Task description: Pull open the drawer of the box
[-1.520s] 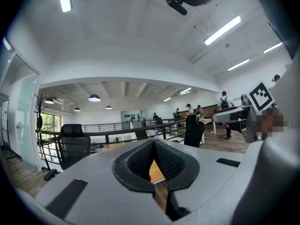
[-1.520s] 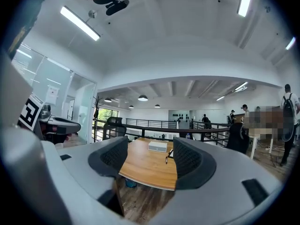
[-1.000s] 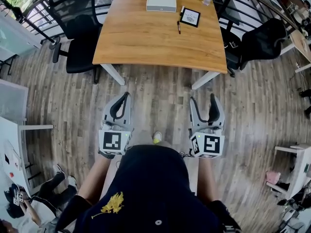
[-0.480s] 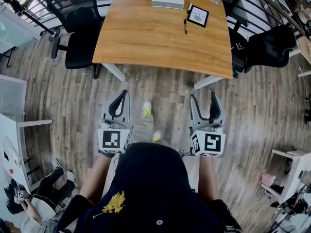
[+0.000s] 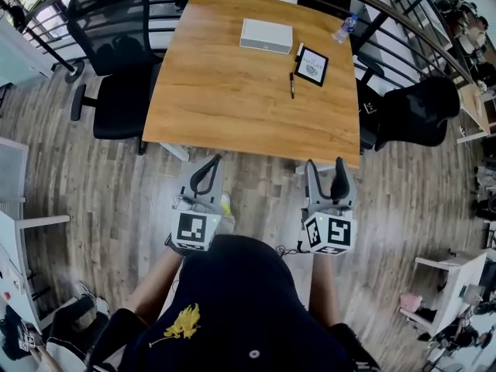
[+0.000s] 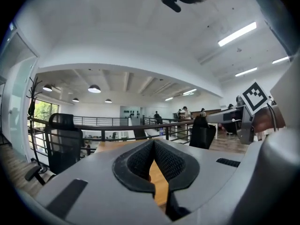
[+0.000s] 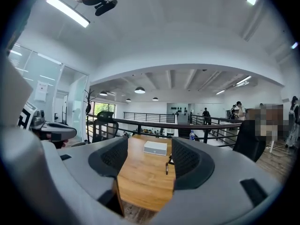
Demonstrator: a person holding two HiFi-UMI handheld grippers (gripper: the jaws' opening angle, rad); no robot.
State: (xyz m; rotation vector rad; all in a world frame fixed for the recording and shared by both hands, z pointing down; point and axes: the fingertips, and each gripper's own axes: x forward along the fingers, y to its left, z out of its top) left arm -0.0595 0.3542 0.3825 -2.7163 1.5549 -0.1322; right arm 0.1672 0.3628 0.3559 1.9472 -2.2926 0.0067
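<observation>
- The box (image 5: 266, 35) lies flat on the far end of the table (image 5: 232, 99), at 12 o'clock from the person. It is well apart from both grippers.
- A pen (image 5: 291, 84) lies at 5 o'clock from the box, and a small card (image 5: 312, 66) at 4 o'clock.
- The left gripper (image 5: 213, 163) is pinched closed with nothing in it. It hangs just off the near table edge.
- The right gripper (image 5: 325, 169) has its jaws spread apart and is empty. Its view shows the box far off between the jaws.
- I think this is the walk-up step; no one has touched the box.
- I cannot see the drawer or its handle from here.
- Next, I think one gripper must reach to 12 o'clock and hold the box down. The other must grab the drawer front and pull.
</observation>
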